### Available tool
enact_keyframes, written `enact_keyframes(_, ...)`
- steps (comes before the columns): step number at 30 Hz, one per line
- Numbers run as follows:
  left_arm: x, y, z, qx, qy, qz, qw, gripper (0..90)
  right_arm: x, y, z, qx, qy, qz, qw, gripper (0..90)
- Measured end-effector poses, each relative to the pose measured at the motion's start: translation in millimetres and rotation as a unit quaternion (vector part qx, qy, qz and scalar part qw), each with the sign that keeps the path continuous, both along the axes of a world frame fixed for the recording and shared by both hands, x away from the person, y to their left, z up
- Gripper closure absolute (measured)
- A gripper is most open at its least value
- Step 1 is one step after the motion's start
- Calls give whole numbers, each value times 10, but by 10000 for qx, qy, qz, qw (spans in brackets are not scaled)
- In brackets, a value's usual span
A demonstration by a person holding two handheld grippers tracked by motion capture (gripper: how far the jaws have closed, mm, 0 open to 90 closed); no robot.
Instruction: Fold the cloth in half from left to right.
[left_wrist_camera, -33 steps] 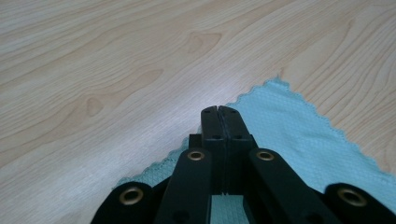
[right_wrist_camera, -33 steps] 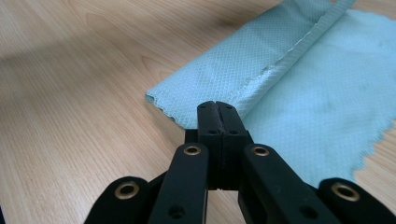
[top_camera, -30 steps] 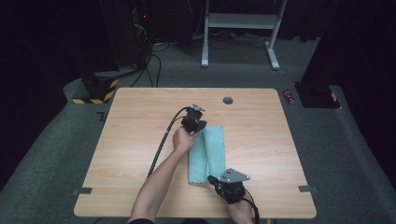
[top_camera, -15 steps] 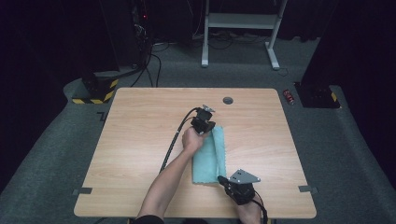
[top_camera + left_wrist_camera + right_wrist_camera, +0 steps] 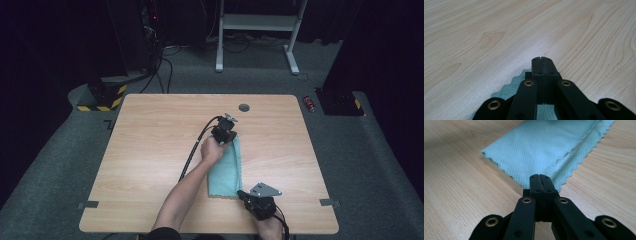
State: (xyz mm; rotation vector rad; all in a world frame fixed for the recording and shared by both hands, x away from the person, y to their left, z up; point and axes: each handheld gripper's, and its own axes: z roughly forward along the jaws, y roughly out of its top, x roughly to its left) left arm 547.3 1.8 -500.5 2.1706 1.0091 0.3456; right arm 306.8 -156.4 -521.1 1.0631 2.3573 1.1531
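— So, where in the frame?

— Centre of the high view, a little below the middle: teal microfibre cloth (image 5: 226, 172), folded into a long narrow strip, lying flat on the light wooden table (image 5: 150, 150). Running from near the middle of the frame down toward the lower edge.

— And the left gripper (image 5: 226, 136)?

— At the strip's upper end, held in the left hand (image 5: 212, 150), forearm coming up from the bottom edge. Jaws pressed together in the left gripper view, tips meeting with no gap. Scalloped cloth edge (image 5: 510, 87) visible just beneath and to the lower left of them, plus a patch of cloth between the linkage arms at the bottom. Pinching that end, it seems, though exact contact hidden under the jaws.

— The right gripper (image 5: 245, 194)?

— Lower centre of the high view, at the strip's bottom right corner, grey three-cornered plate on top. Jaws likewise pressed together in the right gripper view, clamped on the near edge of the cloth (image 5: 544, 147), right where the folded layers and zigzag hem meet. Cloth stretching away toward the top of that frame, rolled fold at upper left, hem at right.

— Anything else about?

— Small dark round grommet (image 5: 244, 107) near the table's far edge; red can (image 5: 309, 103) on the grey floor at upper right.
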Motion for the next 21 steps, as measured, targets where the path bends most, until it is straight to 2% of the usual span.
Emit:
enact_keyframes(5, 8, -61, -21, 78, 3, -65, 9999, 898, 7, -21, 0, -15, 44, -21, 10000, 900)
enact_keyframes(10, 19, -73, -45, 62, -19, -117, 9999, 885, 23, -31, -5, -47, 129, -48, 9999, 895)
enact_keyframes(13, 29, -52, -29, -157, -2, -131, 9998, 792, 31, -45, -5, -53, 198, -64, 9998, 857)
enact_keyframes(15, 12, -33, -3, -194, 18, -130, 9997, 729, 39, -60, -9, -53, 196, -84, 9998, 808)
enact_keyframes(16, -6, -3, 22, -190, -48, -110, 9997, 708, 41, -66, -8, -37, 185, -105, 9998, 793)
enact_keyframes(19, -73, 131, 87, -295, -76, 94, 9995, 619, 62, -112, 36, 61, 65, -188, 9998, 766)
enact_keyframes(21, -113, 235, 117, -263, -118, 197, 9994, 599, 107, -146, 90, 98, -6, -223, 9997, 761)
